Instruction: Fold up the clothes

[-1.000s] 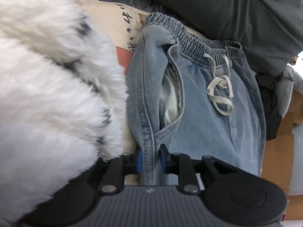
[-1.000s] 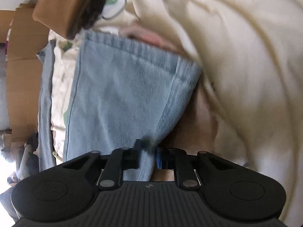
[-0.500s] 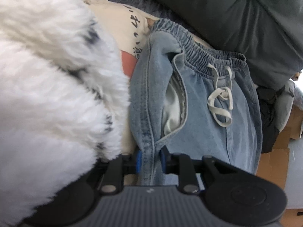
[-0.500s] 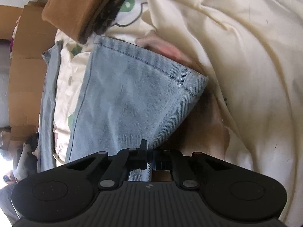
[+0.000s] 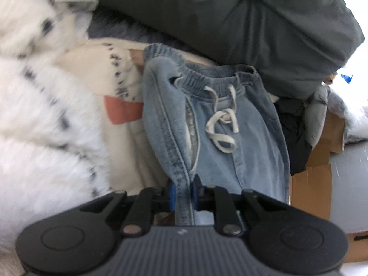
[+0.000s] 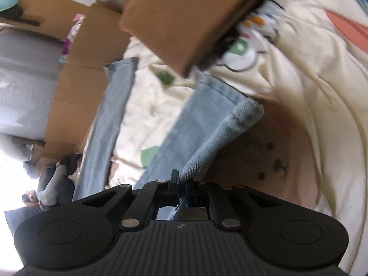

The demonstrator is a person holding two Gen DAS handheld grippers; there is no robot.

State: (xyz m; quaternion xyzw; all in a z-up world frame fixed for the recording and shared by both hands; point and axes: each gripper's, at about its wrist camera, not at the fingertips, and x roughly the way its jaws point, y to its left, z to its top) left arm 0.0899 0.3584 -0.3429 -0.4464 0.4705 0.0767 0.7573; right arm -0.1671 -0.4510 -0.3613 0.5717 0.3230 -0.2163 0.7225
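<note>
A pair of light blue jeans [image 5: 241,142] with an elastic waistband and a white drawstring [image 5: 220,126] lies on a cream printed sheet [image 5: 96,73]. My left gripper [image 5: 182,194] is shut on the side seam of the jeans just below the pocket, and the cloth is lifted. In the right wrist view, my right gripper [image 6: 181,189] is shut on the edge of one jeans leg [image 6: 207,124] near its hem, which hangs raised above the sheet [image 6: 299,92]. The other leg [image 6: 108,115] lies flat to the left.
A fluffy white spotted blanket [image 5: 41,115] fills the left of the left wrist view. A dark grey pillow [image 5: 241,23] lies behind the waistband. A brown folded garment [image 6: 184,20] sits beyond the hems. Cardboard boxes [image 6: 78,73] stand off the bed's edge, and another cardboard box [image 5: 315,184] shows past the jeans.
Both grippers have risen, lifting the jeans off the sheet. The right gripper closed fully on the leg edge and rolled; the second leg has come into its view.
</note>
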